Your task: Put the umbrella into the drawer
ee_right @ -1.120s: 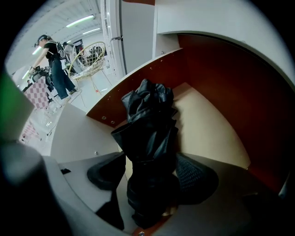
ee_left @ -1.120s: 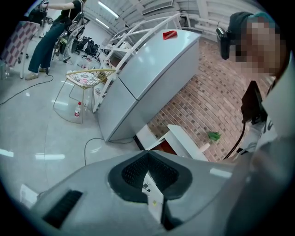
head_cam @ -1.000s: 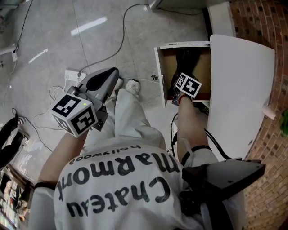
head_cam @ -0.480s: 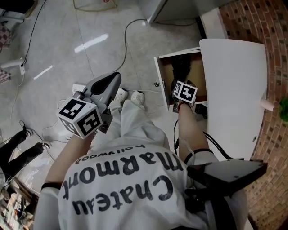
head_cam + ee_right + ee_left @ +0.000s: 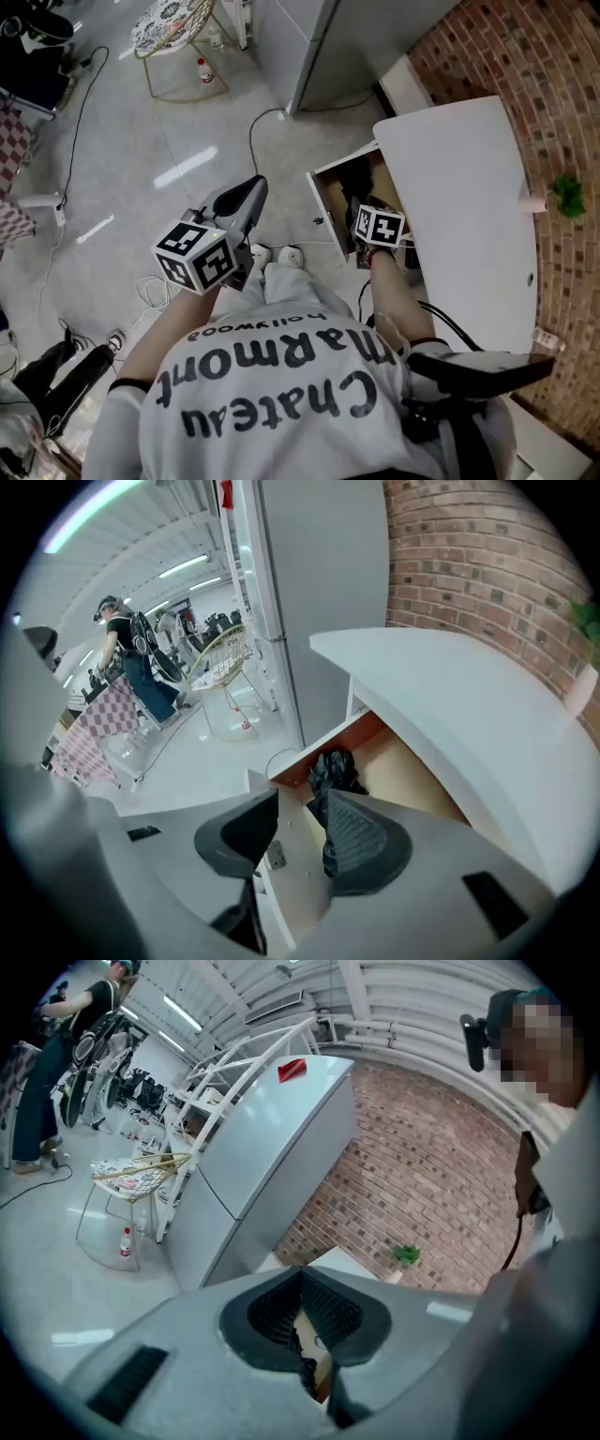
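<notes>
The black folded umbrella (image 5: 333, 769) lies inside the open drawer (image 5: 403, 778), toward its far end, under the white table top (image 5: 469, 705). The right gripper (image 5: 298, 803) hangs above the drawer's front edge and points steeply down into it. Its jaws stand apart and are closing, with nothing between them. The left gripper (image 5: 302, 1274) is held out over the floor, away from the drawer. Its fingers seem pressed together at the tips and empty, though only a narrow slit shows there.
</notes>
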`<state>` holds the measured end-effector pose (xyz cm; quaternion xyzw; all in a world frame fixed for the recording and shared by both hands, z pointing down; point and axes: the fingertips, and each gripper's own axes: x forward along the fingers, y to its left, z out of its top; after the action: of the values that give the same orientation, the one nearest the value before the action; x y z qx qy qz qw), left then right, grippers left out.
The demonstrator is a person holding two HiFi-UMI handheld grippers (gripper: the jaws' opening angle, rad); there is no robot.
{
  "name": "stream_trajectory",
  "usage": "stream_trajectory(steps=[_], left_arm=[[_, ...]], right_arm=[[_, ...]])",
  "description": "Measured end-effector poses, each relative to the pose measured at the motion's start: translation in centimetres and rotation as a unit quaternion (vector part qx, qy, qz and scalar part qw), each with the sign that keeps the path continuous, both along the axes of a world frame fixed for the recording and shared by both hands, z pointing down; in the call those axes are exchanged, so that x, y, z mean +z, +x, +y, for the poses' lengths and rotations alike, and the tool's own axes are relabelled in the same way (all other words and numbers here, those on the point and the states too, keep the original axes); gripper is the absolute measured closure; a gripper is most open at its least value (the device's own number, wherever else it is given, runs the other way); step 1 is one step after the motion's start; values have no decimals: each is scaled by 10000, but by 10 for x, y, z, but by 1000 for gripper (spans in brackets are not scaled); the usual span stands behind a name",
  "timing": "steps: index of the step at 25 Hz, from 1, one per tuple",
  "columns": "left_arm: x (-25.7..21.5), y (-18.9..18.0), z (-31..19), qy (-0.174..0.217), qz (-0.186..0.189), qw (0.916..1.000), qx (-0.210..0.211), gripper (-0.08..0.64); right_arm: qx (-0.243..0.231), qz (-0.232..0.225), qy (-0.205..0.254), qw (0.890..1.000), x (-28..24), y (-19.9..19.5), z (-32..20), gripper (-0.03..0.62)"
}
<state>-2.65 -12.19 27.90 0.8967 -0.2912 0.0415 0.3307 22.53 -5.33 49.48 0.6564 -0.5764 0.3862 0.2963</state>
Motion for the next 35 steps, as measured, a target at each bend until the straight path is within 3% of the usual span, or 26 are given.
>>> stream_trajectory(steps=[4,8,15,22,26,29,32,35], left_arm=[[-23,18,-6,157,170,9996,184,545],[-48,38,-12,378,324,9980,391,545],[-92,65,-23,705,646,9935,612,545],[-142,93,-43,1184,933,9860,718,545],[-161,112,-46,1313,816,9845,827,545],[-178,124,-47,1523,783,9802,994,544],[-190,125,-45,1620,904,9762,1121,544],[-191,120,-45,1597,958,9763,1106,543]], right_arm=[[7,-311,286,9991,-38,-11,-2,450],[239,-663,848,9939,-90,-13,-11,496],[67,-498,1950,9795,-198,-4,-38,534],[-19,-186,3189,9476,-316,10,-54,543],[-21,56,3711,9286,-370,25,-47,551],[235,90,4121,9108,-401,37,-38,551],[518,168,4355,8986,-421,44,-25,551],[769,337,4360,8960,-426,55,-8,551]])
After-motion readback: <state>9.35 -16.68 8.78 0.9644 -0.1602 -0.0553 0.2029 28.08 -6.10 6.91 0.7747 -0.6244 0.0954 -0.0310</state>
